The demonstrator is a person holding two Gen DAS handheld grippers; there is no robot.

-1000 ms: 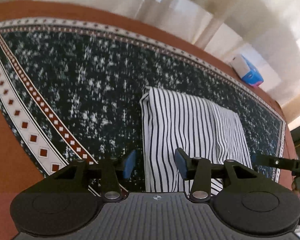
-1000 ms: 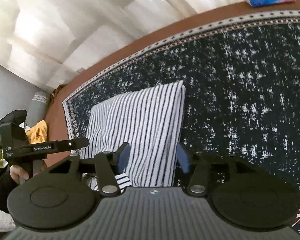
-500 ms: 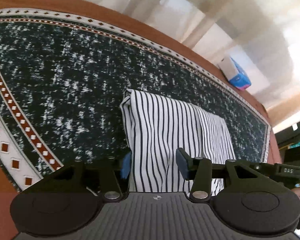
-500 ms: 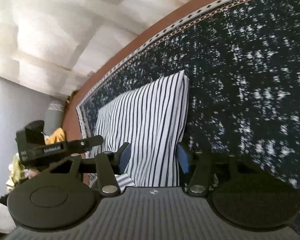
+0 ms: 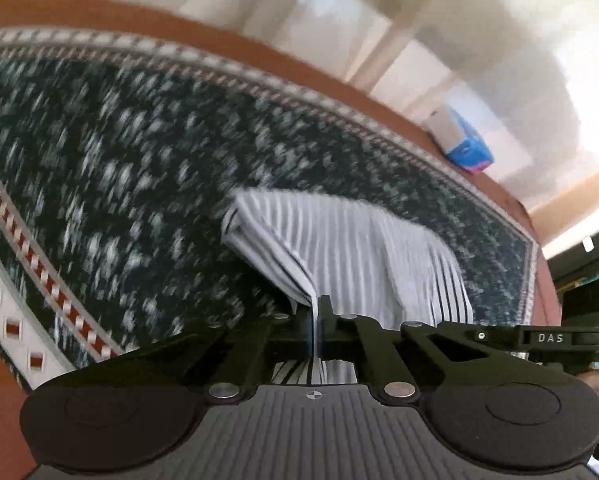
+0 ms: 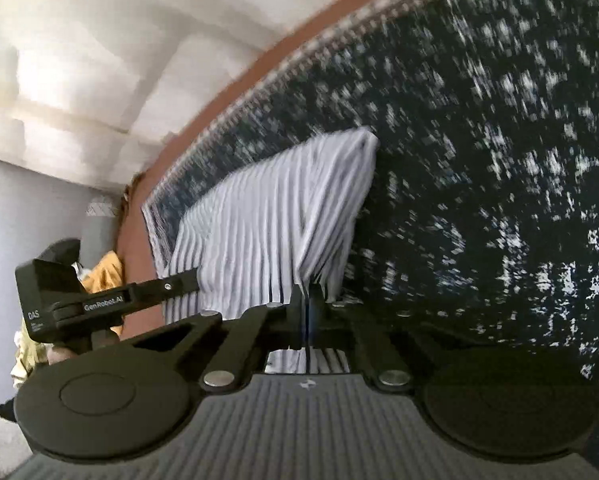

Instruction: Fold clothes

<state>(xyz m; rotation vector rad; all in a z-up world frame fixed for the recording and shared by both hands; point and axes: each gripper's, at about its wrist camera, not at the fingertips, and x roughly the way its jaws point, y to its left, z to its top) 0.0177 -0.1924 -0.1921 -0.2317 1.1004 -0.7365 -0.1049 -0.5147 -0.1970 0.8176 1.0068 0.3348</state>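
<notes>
A folded black-and-white striped garment (image 5: 351,248) (image 6: 275,216) lies on a dark speckled rug (image 5: 119,184). My left gripper (image 5: 314,312) is shut on the garment's near left corner, and the cloth rises in a pinched ridge to the jaws. In the right wrist view my right gripper (image 6: 307,304) is shut on the near right corner, which is likewise lifted into a peak. Each gripper shows at the edge of the other's view: the right gripper (image 5: 539,340) and the left gripper (image 6: 99,300). Both views are motion-blurred.
The rug has a white and red patterned border (image 5: 23,264) and lies on a brown floor (image 5: 219,48). A blue and white tissue box (image 5: 463,144) stands at the far edge by pale curtains (image 6: 79,60). Yellow clothing (image 6: 103,276) lies beyond the rug on the left.
Both grippers went from open around the garment's near corners to shut on them. The pinched corners now rise off the rug, and the far edge has bunched slightly.
</notes>
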